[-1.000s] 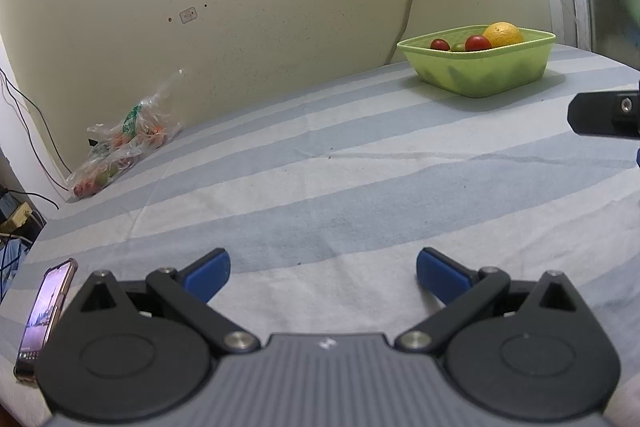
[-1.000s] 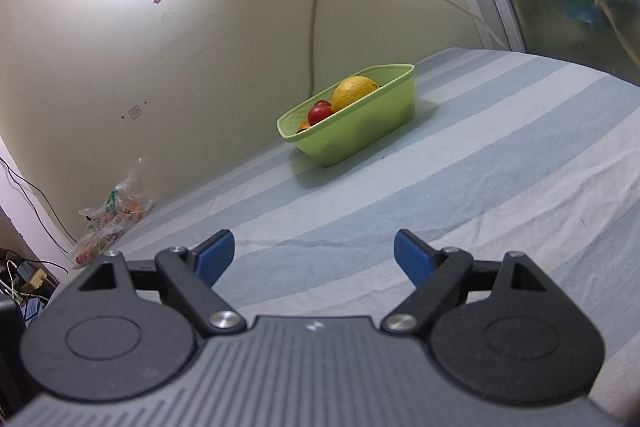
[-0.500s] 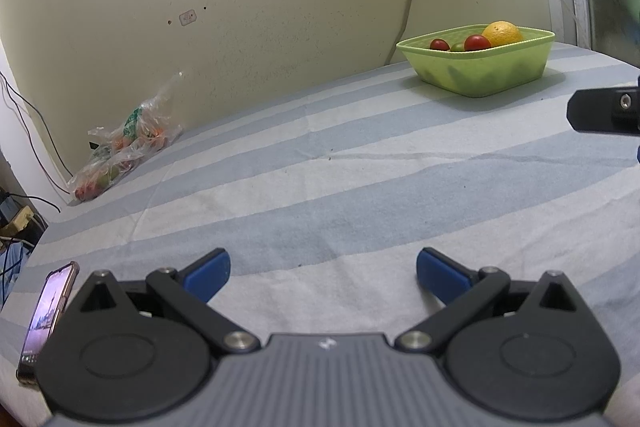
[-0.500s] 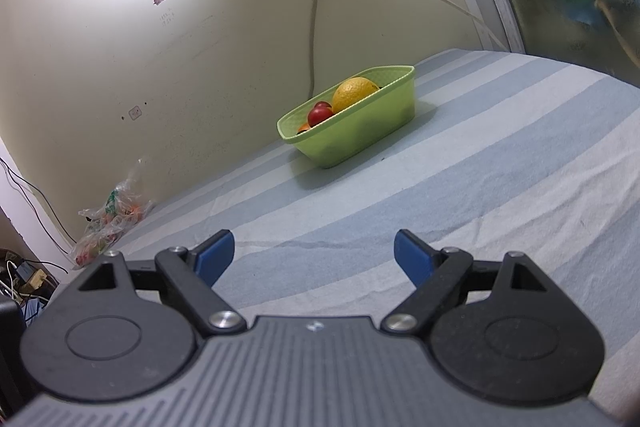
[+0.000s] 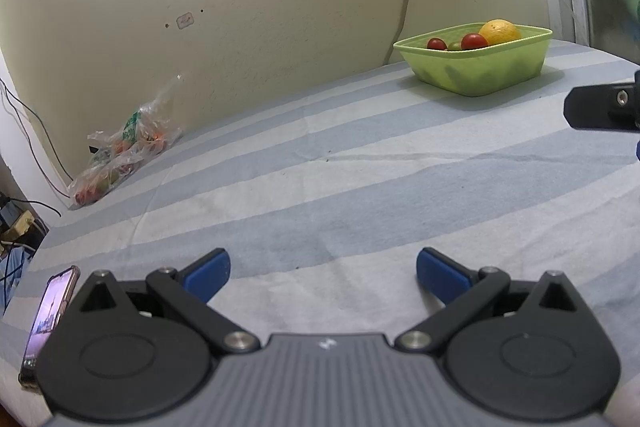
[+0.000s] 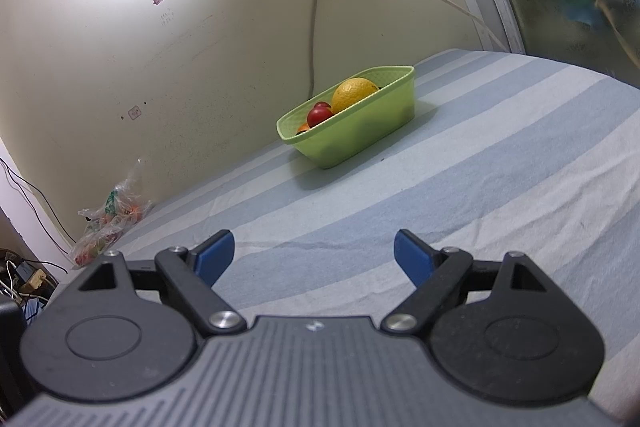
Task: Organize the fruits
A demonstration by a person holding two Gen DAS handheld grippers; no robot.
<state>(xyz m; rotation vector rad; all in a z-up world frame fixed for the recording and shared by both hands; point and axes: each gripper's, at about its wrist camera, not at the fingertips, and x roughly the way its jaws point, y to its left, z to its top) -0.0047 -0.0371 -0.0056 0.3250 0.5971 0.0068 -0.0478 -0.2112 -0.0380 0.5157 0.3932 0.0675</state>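
Nothing has shifted: phone (image 5: 48,323) left, plastic bag (image 5: 124,151) beside wall (image 5: 280,7).

Fruit in basket (image 5: 476,73) far right by wall, bag (image 5: 120,155) far left, phone (image 5: 48,319) near left edge

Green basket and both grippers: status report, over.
Left gripper open, empty. Right gripper open, empty, above the striped sheet. Green basket holds an orange and red fruit. Nothing between gripper and basket.

A lime-green basket (image 6: 360,135) of red tomatoes (image 6: 319,115) and a yellow-orange orange (image 6: 354,93) on a blue-and-white striped sheet (image 6: 500,187).
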